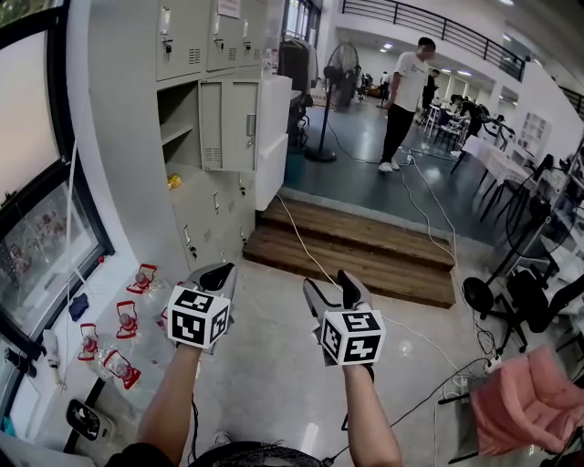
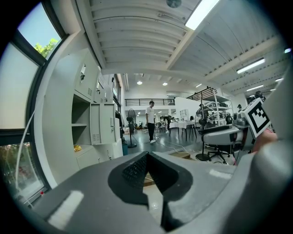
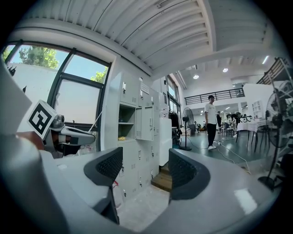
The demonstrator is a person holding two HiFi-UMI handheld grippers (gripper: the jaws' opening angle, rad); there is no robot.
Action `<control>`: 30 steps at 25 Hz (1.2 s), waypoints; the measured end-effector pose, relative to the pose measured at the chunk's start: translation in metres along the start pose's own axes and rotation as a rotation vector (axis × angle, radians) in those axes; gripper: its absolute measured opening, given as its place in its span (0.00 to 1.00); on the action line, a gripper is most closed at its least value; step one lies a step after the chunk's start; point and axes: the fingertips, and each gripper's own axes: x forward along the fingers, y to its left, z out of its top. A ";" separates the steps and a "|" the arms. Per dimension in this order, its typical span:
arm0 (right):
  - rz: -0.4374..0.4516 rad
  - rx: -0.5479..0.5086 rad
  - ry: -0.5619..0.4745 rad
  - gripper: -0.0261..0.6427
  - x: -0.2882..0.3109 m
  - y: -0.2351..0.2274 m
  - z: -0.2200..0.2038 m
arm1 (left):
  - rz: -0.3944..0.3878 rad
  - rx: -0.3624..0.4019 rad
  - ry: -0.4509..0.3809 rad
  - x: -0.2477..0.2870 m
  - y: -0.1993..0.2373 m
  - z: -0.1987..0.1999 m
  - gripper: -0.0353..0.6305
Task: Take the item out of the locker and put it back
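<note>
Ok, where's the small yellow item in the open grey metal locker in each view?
Head view: small yellow item upper left, inside the open grey metal locker.
Left gripper view: item at left, mid-height.
Right gripper view: item left of centre.
Shared landmark: black pedestal fan.

Large open office hall, grey lockers (image 1: pixel 182 41) at left, standing fan (image 1: pixel 340 66), desks (image 1: pixel 493 157) far right, railed mezzanine (image 1: pixel 447 32)

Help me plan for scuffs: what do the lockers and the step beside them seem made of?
Lockers: likely painted sheet metal, pale grey, smooth satin finish; the open door looks thin and has punched vents. Step: brown wood planks by the board lines, matte; wood-look laminate can't be ruled out.
</note>
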 end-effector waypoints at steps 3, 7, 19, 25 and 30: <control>0.004 0.003 0.004 0.55 -0.004 -0.004 -0.003 | 0.001 -0.003 0.001 0.001 -0.006 -0.001 0.05; 0.012 0.001 0.007 0.57 -0.009 -0.010 -0.005 | 0.003 -0.003 0.000 0.004 -0.016 -0.001 0.05; 0.020 -0.001 0.030 0.61 -0.017 -0.032 -0.018 | 0.001 -0.009 0.003 0.017 -0.038 -0.004 0.05; 0.028 -0.001 0.044 0.61 0.000 -0.039 -0.025 | 0.005 -0.020 0.004 0.034 -0.030 -0.008 0.05; 0.036 -0.005 0.071 0.61 0.029 -0.045 -0.033 | 0.008 -0.037 0.007 0.060 -0.013 -0.013 0.05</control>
